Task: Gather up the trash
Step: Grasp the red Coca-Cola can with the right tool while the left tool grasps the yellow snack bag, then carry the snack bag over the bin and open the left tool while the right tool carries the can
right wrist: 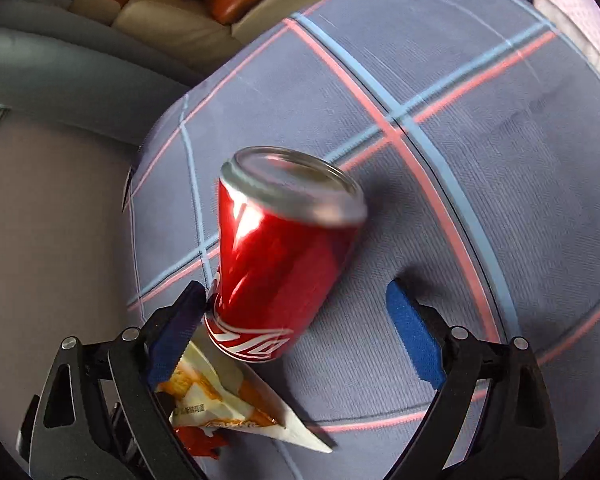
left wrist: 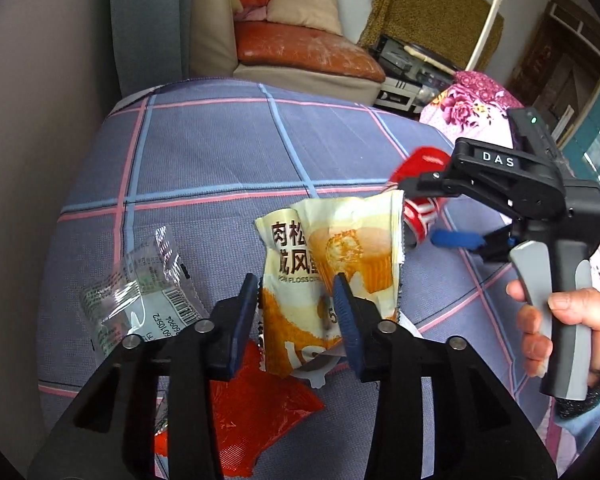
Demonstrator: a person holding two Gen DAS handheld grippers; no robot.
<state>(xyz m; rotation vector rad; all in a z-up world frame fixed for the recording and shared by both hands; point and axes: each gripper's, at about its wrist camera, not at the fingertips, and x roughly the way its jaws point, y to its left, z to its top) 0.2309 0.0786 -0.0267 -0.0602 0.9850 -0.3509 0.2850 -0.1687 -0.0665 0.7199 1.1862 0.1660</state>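
A cream and orange cake wrapper (left wrist: 328, 248) stands crumpled between the blue pads of my left gripper (left wrist: 296, 296), which is shut on its lower part. Its corner also shows in the right wrist view as the wrapper (right wrist: 220, 396). A dented red cola can (right wrist: 276, 264) lies tilted on the checked bed sheet (right wrist: 480, 160). My right gripper (right wrist: 296, 300) straddles the can and is open: the left pad touches the can's base, while the right pad (right wrist: 412, 336) stands apart. In the left wrist view the can (left wrist: 424, 162) shows behind the right gripper (left wrist: 420, 212).
A clear plastic wrapper (left wrist: 140, 296) lies left of my left gripper, and a red wrapper (left wrist: 252, 412) lies under it. A hand (left wrist: 560, 320) holds the right gripper's handle. A floral quilt (left wrist: 468, 100) lies at the bed's right; a sofa (left wrist: 300, 52) stands beyond.
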